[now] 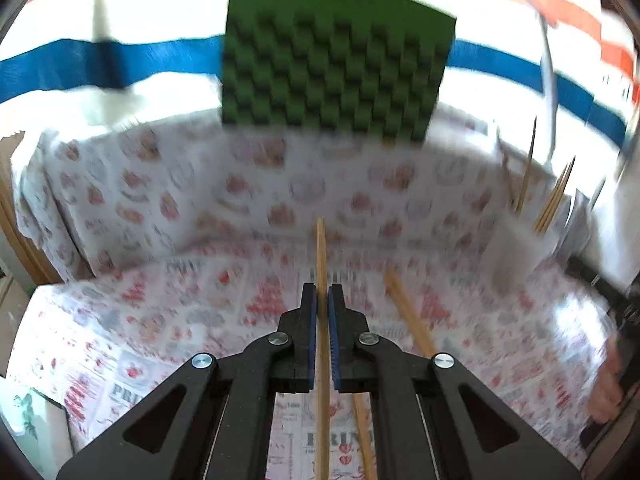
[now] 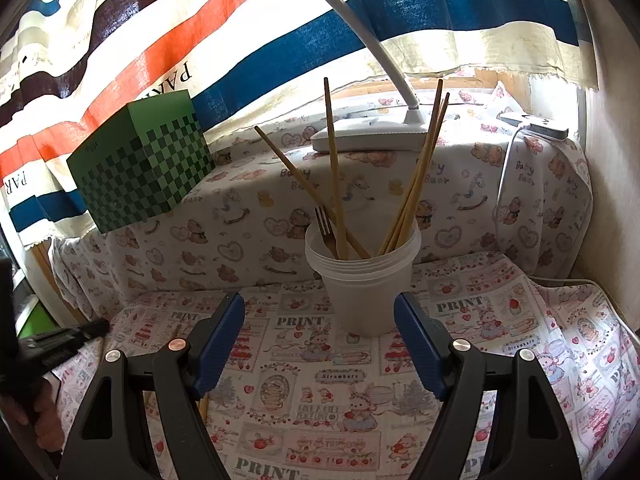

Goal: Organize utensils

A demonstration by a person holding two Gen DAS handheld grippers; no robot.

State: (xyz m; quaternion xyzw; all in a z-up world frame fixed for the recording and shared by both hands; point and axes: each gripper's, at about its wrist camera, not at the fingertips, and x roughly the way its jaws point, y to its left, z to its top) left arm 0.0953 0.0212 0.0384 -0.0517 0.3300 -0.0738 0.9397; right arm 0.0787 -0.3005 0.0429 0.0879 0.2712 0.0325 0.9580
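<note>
A cup [image 2: 362,280] stood on the tablecloth [image 2: 320,380] in the middle, holding chopsticks [image 2: 416,176] and a fork [image 2: 325,226], with the right gripper [image 2: 320,344] near and its jaws either side of the cup's base, apart from it. Behind the cup a raised ledge [image 2: 248,208] carried a box [image 2: 140,168] at far left and a lamp [image 2: 368,132] at far right. The left gripper [image 1: 322,312] held one chopstick [image 1: 321,256] between its jaws, pointing far, and another chopstick [image 1: 408,312] lay on the cloth just to its right.
</note>
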